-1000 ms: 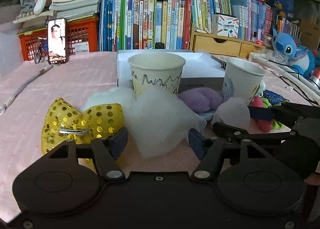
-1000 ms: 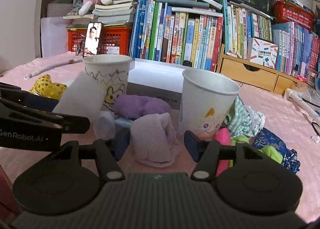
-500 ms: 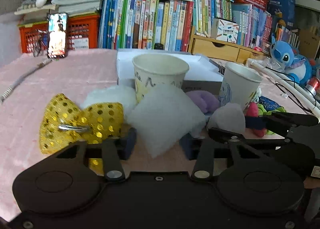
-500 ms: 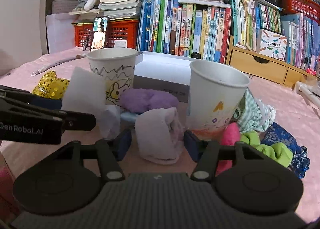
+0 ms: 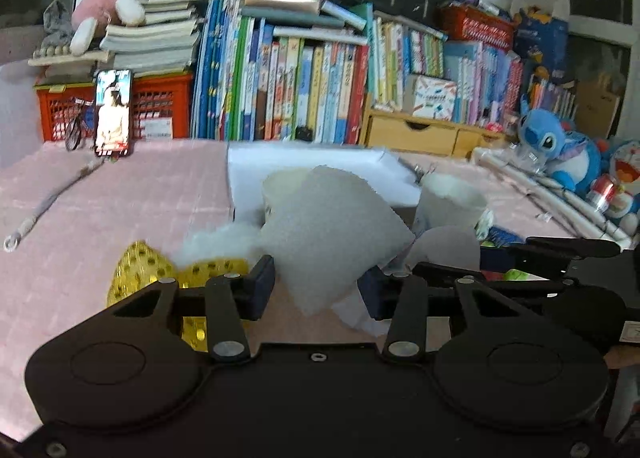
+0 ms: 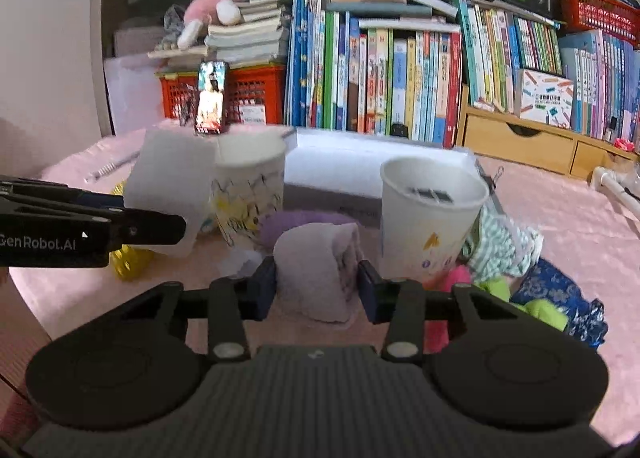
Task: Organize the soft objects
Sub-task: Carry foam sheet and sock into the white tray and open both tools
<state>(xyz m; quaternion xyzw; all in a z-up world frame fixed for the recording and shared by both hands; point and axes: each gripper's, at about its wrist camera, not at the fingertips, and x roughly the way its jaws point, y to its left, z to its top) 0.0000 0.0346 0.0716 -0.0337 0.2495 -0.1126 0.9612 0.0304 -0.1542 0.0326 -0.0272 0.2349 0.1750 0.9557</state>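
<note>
My left gripper (image 5: 316, 290) is shut on a white foam pad (image 5: 332, 234) and holds it tilted above the pink tablecloth, in front of the doodled paper cup (image 6: 248, 193). The right wrist view shows that pad (image 6: 172, 185) level with the cup's rim. My right gripper (image 6: 318, 286) has its jaws closing, and both pads press the sides of a folded pale pink cloth (image 6: 316, 262). That cloth is just left of the second paper cup (image 6: 432, 209), with a purple plush (image 6: 296, 221) behind it.
A gold sequin bow (image 5: 148, 270) and white fluff (image 5: 220, 238) lie at the left. Striped green cloth (image 6: 504, 246), blue patterned cloth (image 6: 560, 290) and pink and green pieces lie right of the second cup. A white box (image 6: 360, 165) sits behind the cups, before a row of books.
Both grippers went from open around their pieces to closed on them, and both have risen. The foam pad is now off the table, up in front of the doodled cup.
</note>
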